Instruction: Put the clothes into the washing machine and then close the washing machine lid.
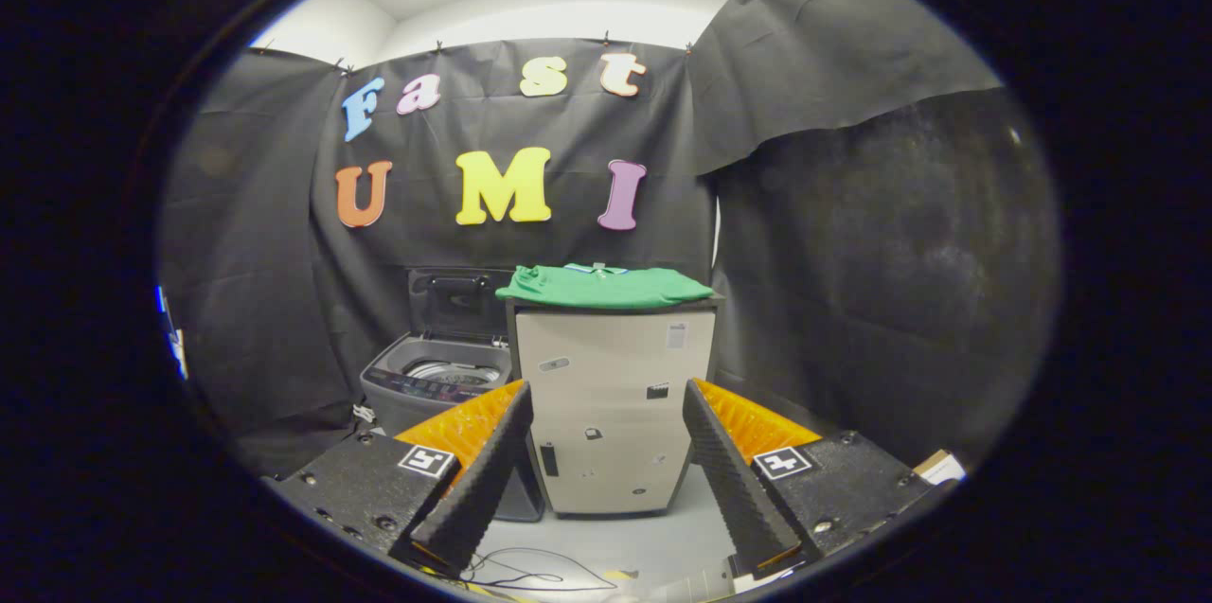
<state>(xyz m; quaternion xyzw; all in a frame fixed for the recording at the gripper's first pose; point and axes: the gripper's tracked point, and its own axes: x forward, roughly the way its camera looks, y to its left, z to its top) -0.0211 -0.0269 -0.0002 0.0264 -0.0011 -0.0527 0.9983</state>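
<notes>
Gripper [606,461] held wide apart, empty, well back from target. Step in hand: approach and pick up shirt. Advice: raise gripper to cabinet-top height, come in level, pinch thick folded edge so whole garment lifts.

Beyond fingers, framed between them: cabinet [611,414]. Shirt [604,286] folded on its top, above finger line, well apart. Washer [437,376] just left of cabinet, lid [454,300] up, drum exposed.
</notes>
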